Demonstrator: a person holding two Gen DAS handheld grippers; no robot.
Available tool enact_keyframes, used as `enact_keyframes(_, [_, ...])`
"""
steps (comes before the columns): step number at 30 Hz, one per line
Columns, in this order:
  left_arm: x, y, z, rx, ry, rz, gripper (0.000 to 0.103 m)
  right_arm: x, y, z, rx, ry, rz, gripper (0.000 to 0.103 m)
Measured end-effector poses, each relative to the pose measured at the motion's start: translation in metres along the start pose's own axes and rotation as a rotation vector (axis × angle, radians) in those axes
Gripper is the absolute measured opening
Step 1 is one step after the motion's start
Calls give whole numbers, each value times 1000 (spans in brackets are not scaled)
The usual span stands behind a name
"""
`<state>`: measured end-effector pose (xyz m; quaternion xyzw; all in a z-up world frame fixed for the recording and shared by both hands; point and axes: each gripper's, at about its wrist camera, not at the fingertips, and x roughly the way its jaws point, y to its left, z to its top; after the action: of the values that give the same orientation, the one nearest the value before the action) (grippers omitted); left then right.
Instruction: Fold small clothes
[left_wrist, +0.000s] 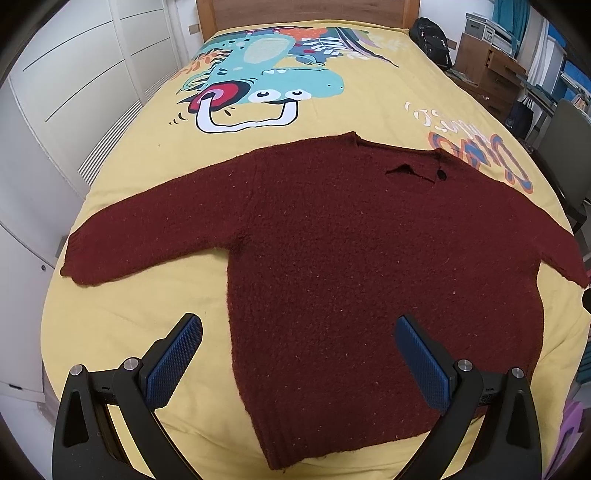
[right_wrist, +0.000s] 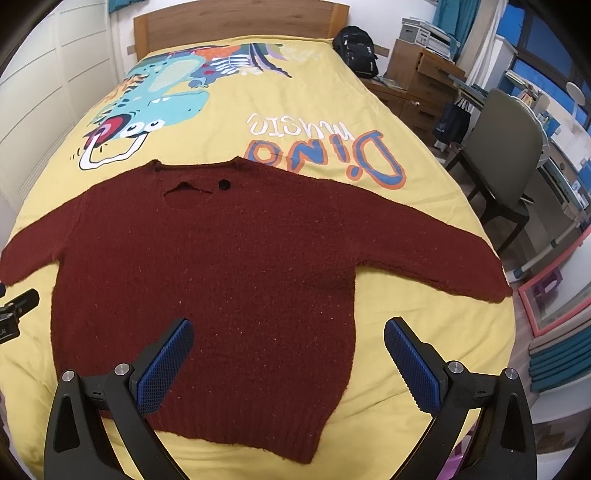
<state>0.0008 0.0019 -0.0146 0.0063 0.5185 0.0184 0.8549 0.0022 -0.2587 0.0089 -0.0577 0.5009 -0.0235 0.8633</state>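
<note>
left wrist view: dark red sweater (left_wrist: 369, 258) spread flat on the yellow dinosaur bedspread (left_wrist: 369, 107), both sleeves out sideways, neckline toward the wooden headboard (left_wrist: 306, 11). left gripper (left_wrist: 299, 347) held above the sweater's hem, blue pads (left_wrist: 173, 362) wide apart, gripping nothing. right wrist view: right gripper (right_wrist: 288, 350) likewise spread wide over the sweater's lower body, empty. black backpack (right_wrist: 356, 50) and grey chair (right_wrist: 506, 155) beyond the sweater's right sleeve.

Both wrist cameras sit above the foot of the bed, near the sweater (left_wrist: 369, 258) hem, facing the headboard (left_wrist: 306, 13). Left view sits off the hem's left corner, right view off its right. Both share the whole sweater (right_wrist: 221, 277).
</note>
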Motion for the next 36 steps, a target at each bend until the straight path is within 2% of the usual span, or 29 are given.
enact_keyframes(36, [0,-3,-7,13,6,14,102,-1,0,-3,-21,11,-5,103])
